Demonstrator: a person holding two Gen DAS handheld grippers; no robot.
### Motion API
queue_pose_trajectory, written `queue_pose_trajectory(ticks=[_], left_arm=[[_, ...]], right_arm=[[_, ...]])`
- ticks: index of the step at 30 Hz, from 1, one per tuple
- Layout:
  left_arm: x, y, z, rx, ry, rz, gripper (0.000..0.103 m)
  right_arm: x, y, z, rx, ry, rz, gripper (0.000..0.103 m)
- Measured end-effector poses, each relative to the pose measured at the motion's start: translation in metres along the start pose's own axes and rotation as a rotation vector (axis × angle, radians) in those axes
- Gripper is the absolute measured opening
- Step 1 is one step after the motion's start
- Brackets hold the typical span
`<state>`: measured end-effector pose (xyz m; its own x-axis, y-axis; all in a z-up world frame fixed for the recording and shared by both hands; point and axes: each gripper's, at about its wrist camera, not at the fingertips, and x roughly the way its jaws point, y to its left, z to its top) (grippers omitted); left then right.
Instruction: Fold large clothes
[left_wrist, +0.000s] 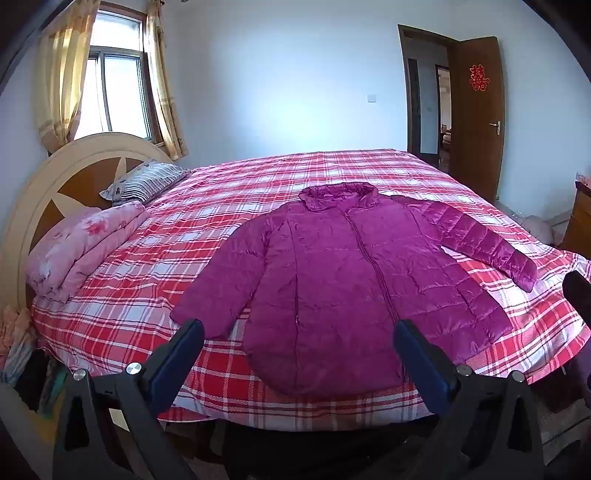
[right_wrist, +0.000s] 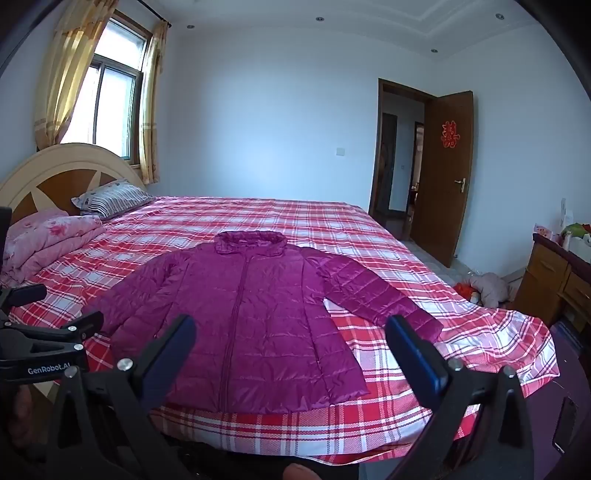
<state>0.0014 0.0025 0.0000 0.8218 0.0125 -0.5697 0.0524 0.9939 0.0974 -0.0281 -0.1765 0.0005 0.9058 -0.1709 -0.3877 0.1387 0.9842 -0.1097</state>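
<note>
- My left gripper (left_wrist: 298, 334): jaws wide apart, holding nothing, hovering over the bed's near edge.
- My right gripper (right_wrist: 290, 330): same, jaws apart and bare.
- One jacket (left_wrist: 343, 280), magenta, quilted, lying flat and zipped on the bed (left_wrist: 258, 192), collar away from me, hem near the edge.
- Two sleeves: the right one spread out, the left one lying close along the body.
- One pillow (left_wrist: 147, 181), one folded quilt (left_wrist: 81, 247) by the headboard.
- One door (left_wrist: 476, 118), open.
- Floor clutter at right: can't make it out.
</note>
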Motion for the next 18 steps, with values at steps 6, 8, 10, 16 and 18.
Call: queue_pose_trajectory(ticks=[6, 8, 10, 16, 18], left_arm=[[0.0035, 0.0004, -0.0021, -0.009, -0.004, -0.018, 0.102], [0.0007, -0.0004, 0.0003, -0.004, -0.003, -0.017, 0.102], [0.0025, 0.0012, 0.0004, -0.005, -0.003, -0.021, 0.102], [0.0008, 0.0001, 0.0015, 0.0, -0.002, -0.025, 0.102], [0.0006, 0.001, 0.0009, -0.003, -0.002, -0.026, 0.102]], right_arm=[[-0.003, -0.0035, 0.0, 0.004, -0.005, 0.008, 0.103], [0.0027, -0.0046, -0.0016, 0.002, 0.003, 0.006, 0.103], [0.0033, -0.0054, -0.0026, 0.006, 0.007, 0.009, 0.103], [-0.0002, -0.0029, -0.0016, 0.006, 0.003, 0.01, 0.103], [0.0016, -0.0014, -0.0008, 0.007, 0.005, 0.01, 0.103]])
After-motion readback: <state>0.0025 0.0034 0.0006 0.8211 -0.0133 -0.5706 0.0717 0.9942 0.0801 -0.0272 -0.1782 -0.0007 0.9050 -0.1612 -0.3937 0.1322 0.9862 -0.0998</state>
